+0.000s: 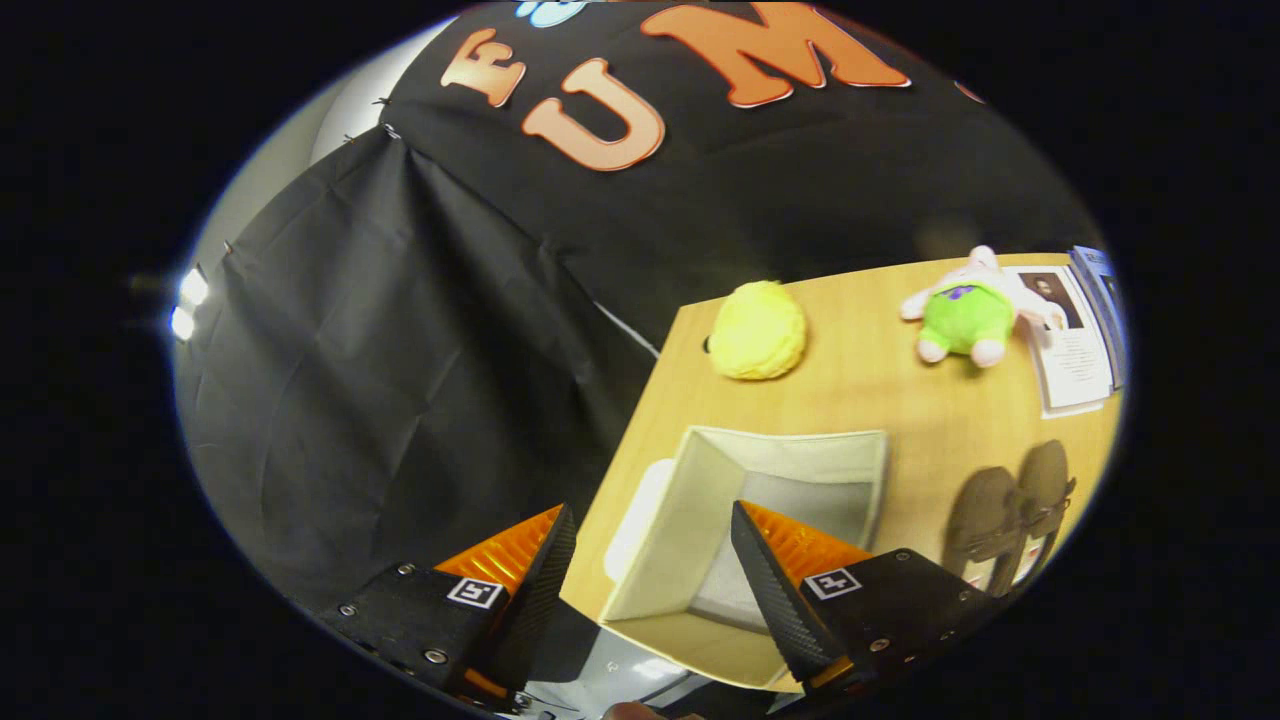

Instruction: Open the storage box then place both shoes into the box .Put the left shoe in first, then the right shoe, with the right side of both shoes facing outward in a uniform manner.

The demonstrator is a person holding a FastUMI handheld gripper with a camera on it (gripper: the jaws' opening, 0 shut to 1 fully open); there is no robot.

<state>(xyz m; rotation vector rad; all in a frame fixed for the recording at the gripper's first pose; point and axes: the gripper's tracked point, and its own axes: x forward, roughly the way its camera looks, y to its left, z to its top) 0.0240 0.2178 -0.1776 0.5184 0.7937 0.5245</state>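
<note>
Already open storage box [770, 480], gripper [650, 530] fingers spread.

Setting: staged recording booth, not a lived-in home. Creased black cloth wall [400, 380] pinned up around a pale wooden worktop [880, 390]. Bright lamp [185, 305] glares at the cloth's edge. Household props laid out: yellow fluffy plush ball [758, 330], green-and-white plush toy [965, 315], printed paper sheets [1072, 350], open beige fabric storage box [750, 500].
</note>
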